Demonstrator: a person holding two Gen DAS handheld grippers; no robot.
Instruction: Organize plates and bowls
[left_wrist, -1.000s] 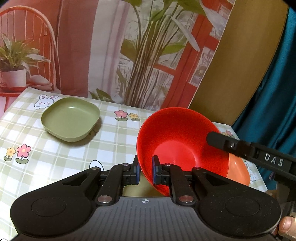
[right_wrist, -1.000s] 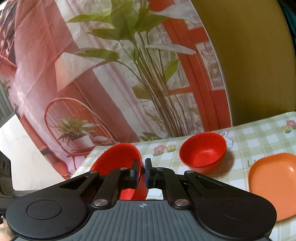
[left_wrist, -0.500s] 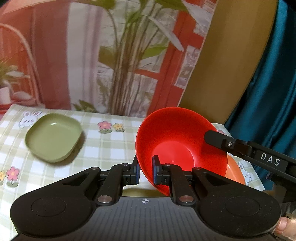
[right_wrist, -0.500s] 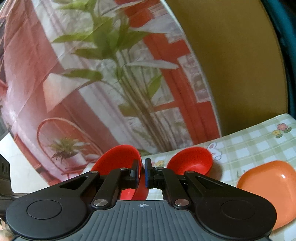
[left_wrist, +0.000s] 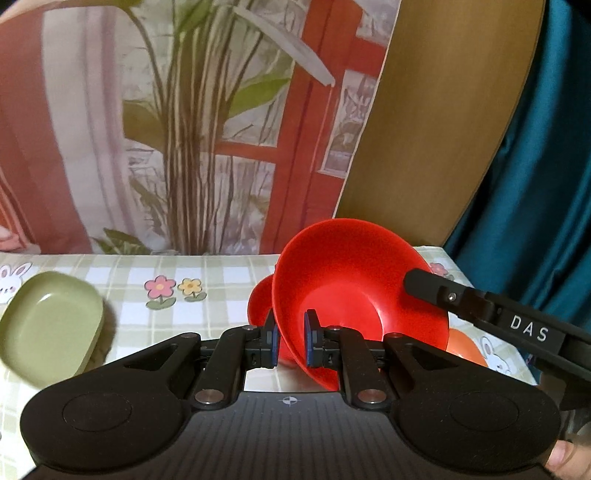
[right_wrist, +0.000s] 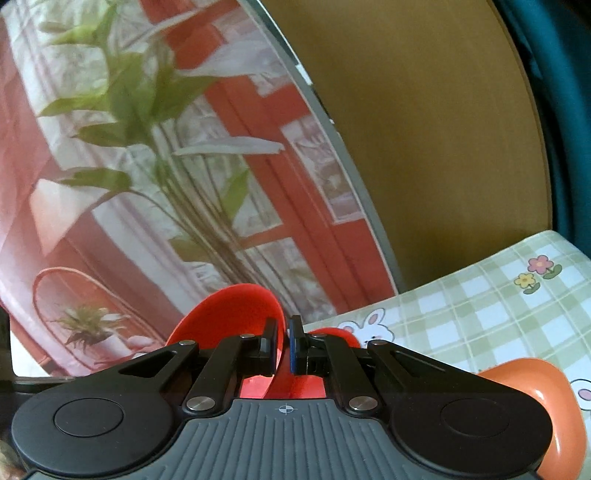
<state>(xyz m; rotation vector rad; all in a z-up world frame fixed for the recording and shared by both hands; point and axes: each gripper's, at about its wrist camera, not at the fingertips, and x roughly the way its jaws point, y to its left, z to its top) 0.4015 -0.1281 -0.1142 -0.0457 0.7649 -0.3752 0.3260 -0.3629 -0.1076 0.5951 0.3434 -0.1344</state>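
Both grippers hold one red bowl (left_wrist: 354, 291) above the table. My left gripper (left_wrist: 290, 343) is shut on its near rim. My right gripper (right_wrist: 282, 347) is shut on the opposite rim; the bowl shows in the right wrist view (right_wrist: 229, 314), and the right gripper's finger crosses the left wrist view (left_wrist: 480, 310). A second red bowl (left_wrist: 260, 302) stands on the table just behind and below the held one; it also shows in the right wrist view (right_wrist: 340, 334). A green square plate (left_wrist: 48, 325) lies at the left. An orange plate (right_wrist: 535, 391) lies at the right.
The table has a green checked cloth (left_wrist: 207, 280) with flowers and rabbits. A printed backdrop (left_wrist: 184, 129) and a wooden board (left_wrist: 436, 129) stand right behind the table. A teal curtain (left_wrist: 535, 184) hangs at the right.
Both grippers have carried the held red bowl to the right, toward the second red bowl, which now appears just behind it. The green plate has slid to the left of the left wrist view.
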